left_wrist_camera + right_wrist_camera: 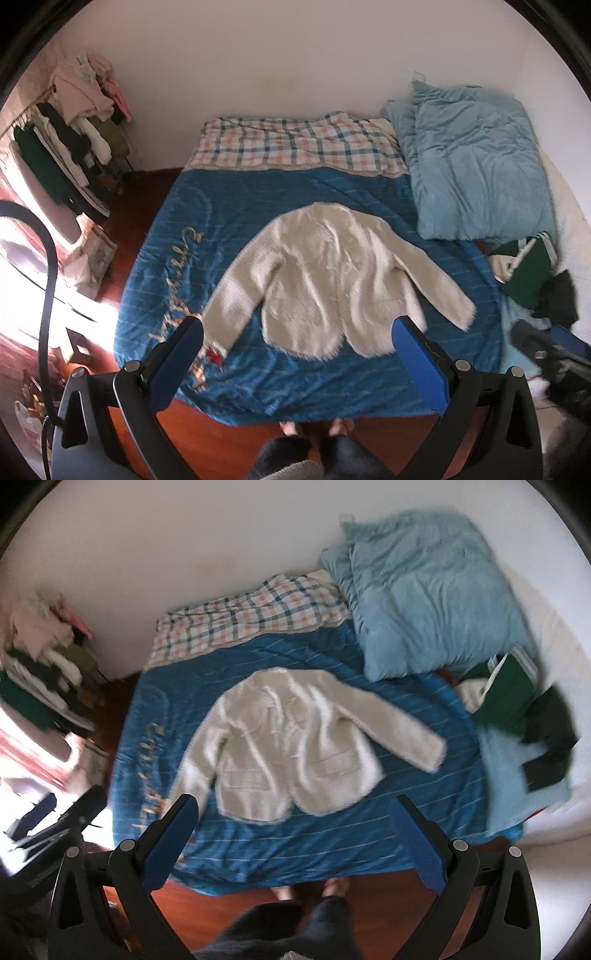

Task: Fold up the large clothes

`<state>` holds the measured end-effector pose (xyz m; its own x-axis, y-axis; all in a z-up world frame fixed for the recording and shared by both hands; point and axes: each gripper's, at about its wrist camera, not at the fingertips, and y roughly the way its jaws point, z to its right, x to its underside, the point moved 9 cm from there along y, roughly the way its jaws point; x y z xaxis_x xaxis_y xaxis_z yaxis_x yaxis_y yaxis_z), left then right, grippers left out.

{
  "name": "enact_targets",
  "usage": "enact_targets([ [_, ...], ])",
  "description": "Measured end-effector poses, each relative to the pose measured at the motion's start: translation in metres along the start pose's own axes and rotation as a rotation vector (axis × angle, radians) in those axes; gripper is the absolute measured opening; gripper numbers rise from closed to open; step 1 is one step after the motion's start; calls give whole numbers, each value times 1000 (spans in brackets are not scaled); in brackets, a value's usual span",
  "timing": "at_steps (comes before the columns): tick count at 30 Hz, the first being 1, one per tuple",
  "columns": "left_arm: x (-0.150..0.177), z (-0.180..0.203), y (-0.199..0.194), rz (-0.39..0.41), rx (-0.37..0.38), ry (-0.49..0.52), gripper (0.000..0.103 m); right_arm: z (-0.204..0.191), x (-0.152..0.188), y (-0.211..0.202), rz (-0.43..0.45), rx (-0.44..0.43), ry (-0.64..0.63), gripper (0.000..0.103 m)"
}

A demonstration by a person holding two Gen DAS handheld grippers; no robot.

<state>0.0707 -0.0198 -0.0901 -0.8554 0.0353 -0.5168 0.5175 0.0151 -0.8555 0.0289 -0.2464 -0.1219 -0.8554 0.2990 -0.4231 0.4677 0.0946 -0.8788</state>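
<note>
Blue bedspread [280, 373], one cream jacket [325, 280], two pockets

jacket [325, 280]: cream cloth, fuzzy, rough nap
bedspread [295, 376]: blue cloth, matt, thin stripes
duvet [476, 162]: pale blue cloth, soft, crumpled
floor [221, 439]: red-brown wood, glossy
left gripper [299, 339] pads: blue, matt; arms black plastic w/ metal pins

We find only a line of gold cursive lettering [176, 280] running along the blue bedspread [332, 369], and we cannot make out its words.
</note>
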Motion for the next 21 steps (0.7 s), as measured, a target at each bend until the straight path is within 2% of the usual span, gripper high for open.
enact_targets([
  [2,-7,-1,19,26,-24,6,103,16,-5,17,1,-14,71,103],
  [7,-23,-2,91,5,-48,24,103,92,-16,76,30,113,235,103],
  [9,-26,5,124,-12,-53,33,103,135,-11,108,10,123,332,103],
  [12,-21,24,184,-62,-88,52,103,194,-2,161,-33,104,473,102],
  [14,-17,32,216,-96,-114,54,103,230,2,200,-65,104,524,94],
  [16,-7,45,257,-146,-148,47,103,269,7,247,-102,85,574,79],
  [21,22,71,352,-271,-241,23,103,362,23,375,-182,-9,739,79],
])
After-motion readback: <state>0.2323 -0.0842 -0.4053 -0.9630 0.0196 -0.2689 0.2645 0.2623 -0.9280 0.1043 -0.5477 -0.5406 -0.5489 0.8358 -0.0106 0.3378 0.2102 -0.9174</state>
